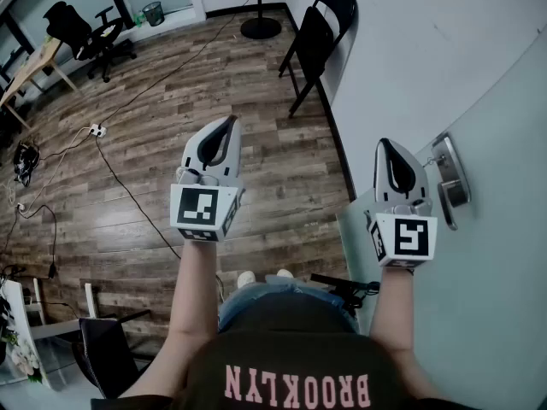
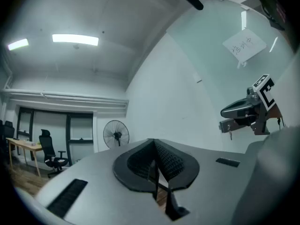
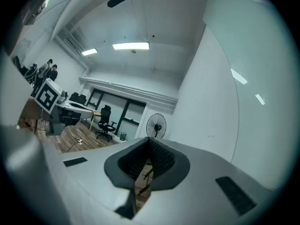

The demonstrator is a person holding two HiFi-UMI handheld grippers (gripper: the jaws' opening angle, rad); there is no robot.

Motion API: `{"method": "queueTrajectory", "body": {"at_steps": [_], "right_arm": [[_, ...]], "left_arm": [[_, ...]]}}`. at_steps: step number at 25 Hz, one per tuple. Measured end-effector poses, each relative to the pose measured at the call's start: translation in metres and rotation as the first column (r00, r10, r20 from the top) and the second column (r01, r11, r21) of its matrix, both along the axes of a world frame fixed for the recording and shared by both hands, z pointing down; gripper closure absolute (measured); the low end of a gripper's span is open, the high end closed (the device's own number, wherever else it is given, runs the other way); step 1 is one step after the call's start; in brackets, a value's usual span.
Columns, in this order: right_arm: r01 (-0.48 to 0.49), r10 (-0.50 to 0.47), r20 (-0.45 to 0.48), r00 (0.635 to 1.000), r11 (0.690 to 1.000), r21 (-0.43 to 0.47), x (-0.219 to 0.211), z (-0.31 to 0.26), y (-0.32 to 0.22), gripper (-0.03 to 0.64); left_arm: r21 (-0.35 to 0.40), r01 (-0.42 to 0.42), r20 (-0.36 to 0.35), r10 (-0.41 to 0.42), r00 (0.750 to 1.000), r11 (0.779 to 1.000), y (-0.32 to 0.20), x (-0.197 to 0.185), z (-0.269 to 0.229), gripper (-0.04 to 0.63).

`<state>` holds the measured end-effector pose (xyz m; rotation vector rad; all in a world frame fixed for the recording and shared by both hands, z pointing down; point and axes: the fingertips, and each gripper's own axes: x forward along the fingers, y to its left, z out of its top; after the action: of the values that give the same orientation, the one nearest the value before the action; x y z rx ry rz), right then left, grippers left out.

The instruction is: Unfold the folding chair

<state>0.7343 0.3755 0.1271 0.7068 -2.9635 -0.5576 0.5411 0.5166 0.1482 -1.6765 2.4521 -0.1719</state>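
Left tool and right tool are held out level side by side in the head view, each with its jaws pressed together and nothing between them. Well ahead of them, the black folding chair stands folded, leaning against the white wall on the wooden floor. Neither tool touches it. A fan base sits on the floor just beyond the chair. A door handle lies just to the right of the right tool, on a pale door. Far off to the left stand a black office chair and a wooden worktop, with a cable trailing across the boards.

Seen in the left gripper view, the dark ribbed pads meet along their tips and hold nothing. The right tool shows off to the right, in front of the door, which carries a sheet of paper. A standing fan rises against the far wall.

From the right gripper view, that tool's pads are likewise closed on each other and empty. The same fan stands straight ahead, and the left tool's marker cube shows at the left edge.
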Motion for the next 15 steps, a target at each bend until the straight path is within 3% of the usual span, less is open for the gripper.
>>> {"method": "queueTrajectory", "body": {"at_steps": [8, 12, 14, 15], "right_arm": [[-0.023, 0.022, -0.018, 1.000, 0.999, -0.036, 0.025, 0.012, -0.016, 0.618], [-0.040, 0.022, -0.092, 0.996, 0.979, -0.200, 0.033, 0.043, -0.022, 0.617], [-0.039, 0.003, -0.132, 0.991, 0.962, -0.271, 0.037, 0.062, -0.021, 0.613], [-0.038, -0.010, -0.155, 0.988, 0.952, -0.303, 0.040, 0.072, -0.019, 0.550]], "left_arm": [[-0.042, 0.017, -0.001, -0.017, 1.000, 0.999, -0.011, 0.021, 0.009, 0.597], [-0.183, 0.039, -0.057, -0.050, 0.997, 0.982, -0.016, 0.029, 0.038, 0.595], [-0.213, 0.031, -0.101, -0.054, 0.993, 0.976, -0.016, 0.036, 0.052, 0.595], [-0.222, 0.026, -0.129, -0.056, 0.990, 0.975, -0.015, 0.040, 0.058, 0.589]]}}
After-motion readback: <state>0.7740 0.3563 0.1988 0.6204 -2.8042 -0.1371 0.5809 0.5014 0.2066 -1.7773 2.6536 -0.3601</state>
